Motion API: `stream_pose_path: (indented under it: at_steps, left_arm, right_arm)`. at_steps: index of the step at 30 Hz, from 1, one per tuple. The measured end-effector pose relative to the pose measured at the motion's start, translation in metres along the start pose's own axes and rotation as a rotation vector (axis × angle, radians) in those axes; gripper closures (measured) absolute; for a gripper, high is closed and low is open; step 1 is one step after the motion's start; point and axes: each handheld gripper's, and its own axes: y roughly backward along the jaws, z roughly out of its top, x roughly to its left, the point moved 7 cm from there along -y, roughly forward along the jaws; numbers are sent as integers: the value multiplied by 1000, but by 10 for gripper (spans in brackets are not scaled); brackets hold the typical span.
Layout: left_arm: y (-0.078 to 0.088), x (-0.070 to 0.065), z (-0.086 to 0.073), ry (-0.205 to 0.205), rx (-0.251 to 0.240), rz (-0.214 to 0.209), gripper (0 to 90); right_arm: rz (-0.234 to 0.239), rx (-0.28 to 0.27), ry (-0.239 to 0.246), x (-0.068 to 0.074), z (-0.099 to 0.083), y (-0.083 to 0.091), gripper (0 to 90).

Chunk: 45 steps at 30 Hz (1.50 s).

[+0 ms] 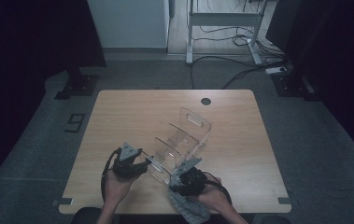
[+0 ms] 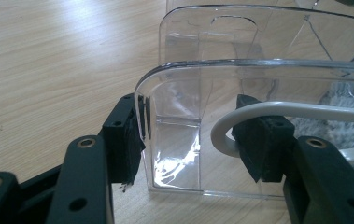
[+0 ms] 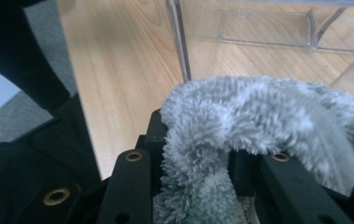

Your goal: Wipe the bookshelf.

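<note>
- The worktop (image 1: 118,116) is a pale wood-grain rectangle with rounded corners and a small dark round hole (image 1: 206,101) near its far edge.
- A clear acrylic organizer (image 1: 184,140) stands on it, running from the middle toward the near edge. Its walls are thin, glossy and rounded at the corners, inner dividers split it into compartments, and the far end wall has an oblong handle slot.
- The left gripper (image 1: 143,164), black and angular with a grey three-cornered plate on top, sits at the organizer's near left end. In the left gripper view (image 2: 193,135) its jaws straddle the curved corner of the clear wall: the left pad touches the wall's outer face, while the right pad stands apart inside, so the jaws are not clamped.
- A white cable (image 2: 277,112) arcs across that right jaw.
- The right gripper (image 1: 178,178) is near the near edge, just beside the organizer's near right end. Its jaws are closed on a grey cloth (image 3: 258,116), shaggy and plush, which bulges over them in a thick fold (image 3: 198,177) and hangs toward the worktop's near edge (image 1: 188,207).
</note>
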Motion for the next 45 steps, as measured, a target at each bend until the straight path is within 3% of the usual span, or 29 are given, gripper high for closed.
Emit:
stream_pose_path:
  at_steps: [15,21,29,38,45]
  left_arm:
    - [0,0,0,2,-4,0,443]
    - [0,1,-1,-1,-7,-3,443]
    - [1,5,-1,-3,-19,21,448]
    - [4,14,-2,1,-20,28,450]
    - [4,17,-3,-3,-23,21,450]
  right_arm:
    - [-51,86,36,-3,-13,-27,676]
    - [-55,101,45,-3,-14,-28,675]
    - [-47,104,71,-3,-15,-3,675]
    - [-55,76,35,-13,-19,26,676]
    - [-78,16,-13,-27,-16,50,677]
